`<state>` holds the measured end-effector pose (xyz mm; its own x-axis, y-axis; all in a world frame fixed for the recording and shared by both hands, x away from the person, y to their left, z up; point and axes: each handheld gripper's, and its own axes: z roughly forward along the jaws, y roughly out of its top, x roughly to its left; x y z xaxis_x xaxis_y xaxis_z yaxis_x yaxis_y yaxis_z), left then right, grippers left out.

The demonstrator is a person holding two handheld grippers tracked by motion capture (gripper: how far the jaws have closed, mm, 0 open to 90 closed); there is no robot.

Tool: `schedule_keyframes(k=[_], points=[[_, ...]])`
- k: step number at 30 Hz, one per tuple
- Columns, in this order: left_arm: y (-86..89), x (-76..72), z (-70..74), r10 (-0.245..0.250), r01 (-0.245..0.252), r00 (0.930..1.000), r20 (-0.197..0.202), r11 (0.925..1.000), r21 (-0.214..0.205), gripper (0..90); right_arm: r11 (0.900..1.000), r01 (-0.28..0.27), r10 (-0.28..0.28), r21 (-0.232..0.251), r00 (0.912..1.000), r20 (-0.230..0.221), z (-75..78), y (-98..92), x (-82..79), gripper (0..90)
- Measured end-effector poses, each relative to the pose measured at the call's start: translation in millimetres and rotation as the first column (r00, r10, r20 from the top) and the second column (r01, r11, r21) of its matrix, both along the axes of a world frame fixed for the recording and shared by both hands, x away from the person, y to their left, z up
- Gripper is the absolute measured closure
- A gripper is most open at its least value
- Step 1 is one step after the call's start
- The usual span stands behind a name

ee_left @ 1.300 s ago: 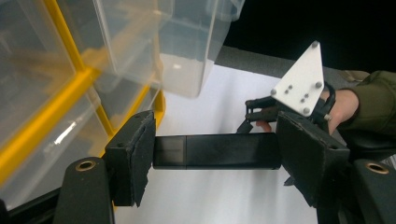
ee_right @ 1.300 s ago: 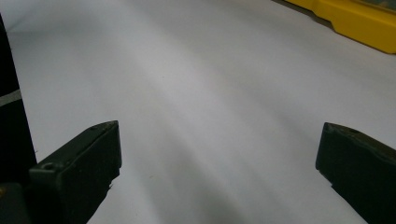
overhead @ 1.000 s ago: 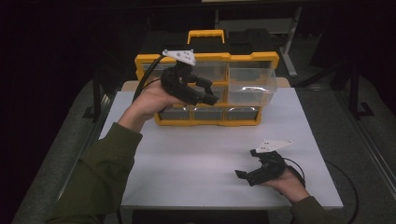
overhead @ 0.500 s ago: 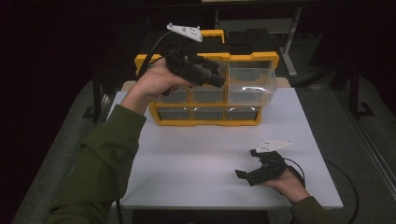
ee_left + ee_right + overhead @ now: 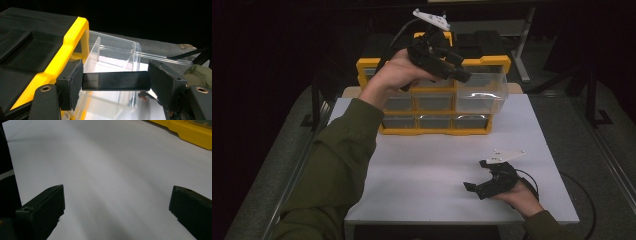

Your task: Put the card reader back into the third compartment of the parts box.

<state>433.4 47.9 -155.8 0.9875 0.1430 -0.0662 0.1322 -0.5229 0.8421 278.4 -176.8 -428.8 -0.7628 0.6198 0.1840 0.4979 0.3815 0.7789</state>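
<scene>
The left gripper (image 5: 115, 83) clamps a flat black bar (image 5: 116, 80) endwise, above the pulled-out clear drawer (image 5: 479, 92) at the yellow organizer's (image 5: 434, 127) two o'clock corner; what the drawer contains cannot be made out. The right gripper (image 5: 117, 212), at the white table's (image 5: 432, 175) five o'clock, gapes empty.

The bar (image 5: 116, 80) looks like smooth, dark, semi-gloss plastic. The drawer (image 5: 115, 53) is clear glossy plastic. The organizer (image 5: 484, 64) has a yellow plastic frame, slightly shiny, and a matt black top. The pads (image 5: 75, 83) look rough and rubbery. The table (image 5: 112, 170) is matt white.
</scene>
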Motion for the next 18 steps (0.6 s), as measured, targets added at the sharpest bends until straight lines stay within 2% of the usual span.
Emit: schedule_keyframes(k=[7,9,12,18], points=[[-17.2,3.2,-11.1,0.007,-0.007,0.9999,-0.012,0.9997,0.021,29.9,1.0,-0.003,0.003,0.006,1.0,0.002,0.1,-0.6,-0.3,0.0],[-19.4,4.1,-12.2,0.039,-0.039,0.9992,0.004,0.999,0.022,26.7,0.9999,-0.004,0.004,0.009,1.0,0.002,-0.1,-0.2,0.0,0.0],[-18.4,6.9,-12.3,0.055,-0.055,0.9984,-0.006,0.9984,0.006,21.8,0.9999,-0.01,0.01,0.009,1.0,0.0,-0.8,-0.1,0.7,0.0],[-8.0,4.6,-10.6,0.069,-0.069,0.9976,-0.002,0.9976,-0.002,20.6,0.9997,-0.016,0.016,0.016,0.9999,-0.001,-0.9,-0.6,2.3,0.0]])
